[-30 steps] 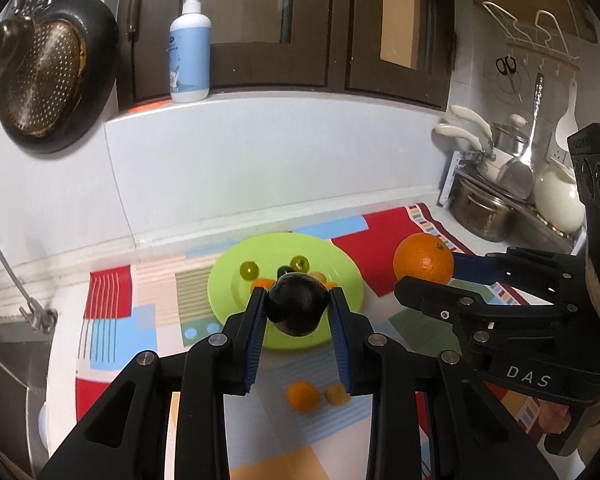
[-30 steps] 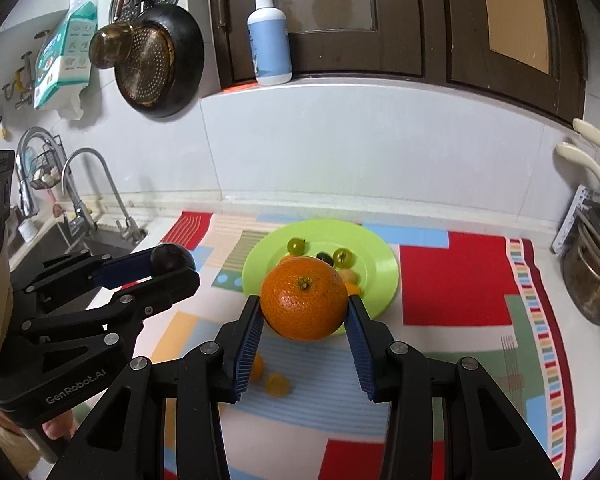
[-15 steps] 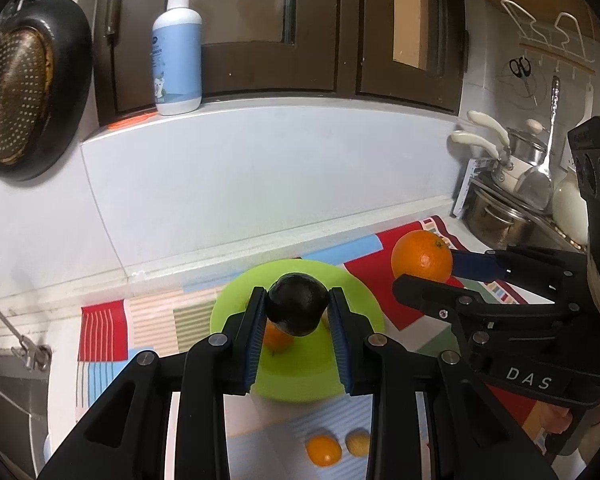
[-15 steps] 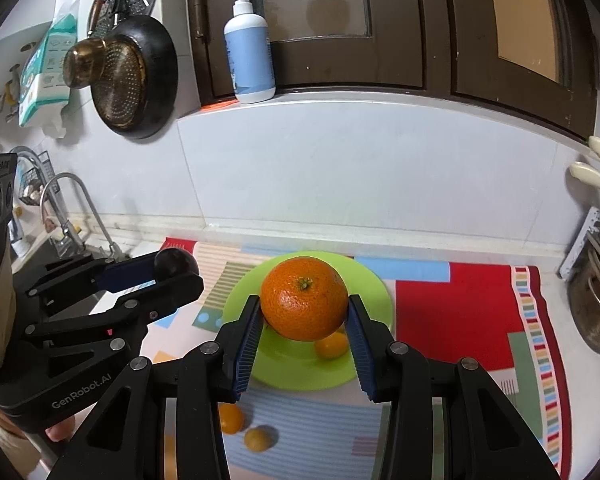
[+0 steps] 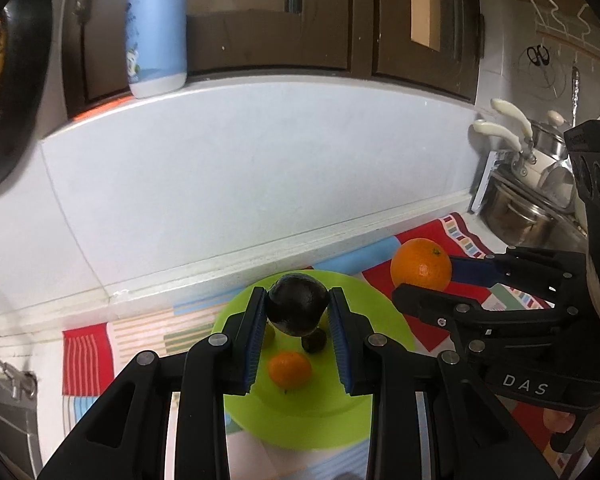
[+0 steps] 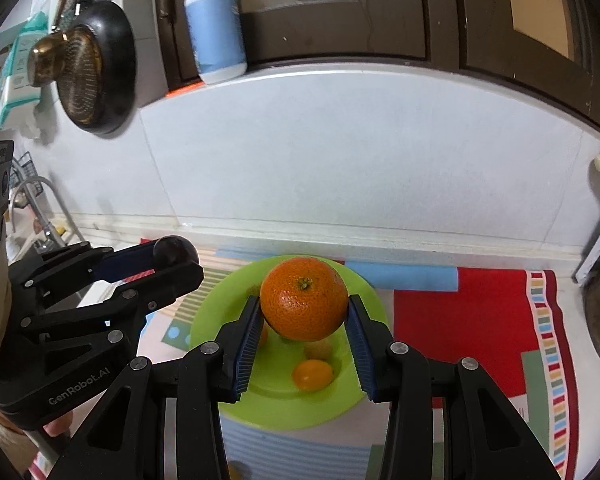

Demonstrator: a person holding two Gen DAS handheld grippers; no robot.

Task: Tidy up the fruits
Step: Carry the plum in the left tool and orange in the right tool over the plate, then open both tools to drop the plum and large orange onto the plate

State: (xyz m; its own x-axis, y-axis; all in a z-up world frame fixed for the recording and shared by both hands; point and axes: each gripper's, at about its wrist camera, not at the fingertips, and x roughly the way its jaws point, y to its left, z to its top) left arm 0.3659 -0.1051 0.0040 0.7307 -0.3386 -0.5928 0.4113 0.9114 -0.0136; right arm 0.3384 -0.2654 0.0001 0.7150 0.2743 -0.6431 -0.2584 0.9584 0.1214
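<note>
Fruits: small orange (image 5: 289,368) and kumquat (image 6: 312,375) lie in green plate (image 6: 260,408).

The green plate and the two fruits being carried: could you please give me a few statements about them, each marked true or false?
1. The left hand-held gripper grips a dark fruit. True.
2. The right hand-held gripper is open and holds nothing. False: it is shut on a large orange.
3. The green plate holds small orange fruits. True.
4. The green plate sits in the sink. False: it rests on a colourful mat.
</note>
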